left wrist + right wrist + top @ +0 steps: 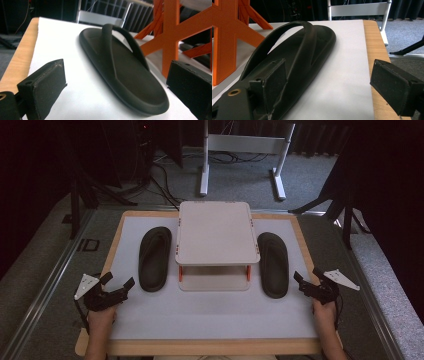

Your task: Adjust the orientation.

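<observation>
Both grippers stand wide open and hold nothing: left gripper [119,281] hovers near the table's [210,320] front left corner just short of the left sandal's [154,258] heel, right gripper [306,279] sits just beside the right sandal's [273,264] heel. In the right gripper view its left pad [274,82] covers part of that sandal's [297,62] heel. Between the sandals stands a white two-tier rack [216,232] on orange legs [180,273], top shelf hiding most of the lower one.

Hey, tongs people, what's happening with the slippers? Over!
Left tongs and right tongs open, empty. Left slipper and right slipper flat beside rack. Nothing blocking.
</observation>
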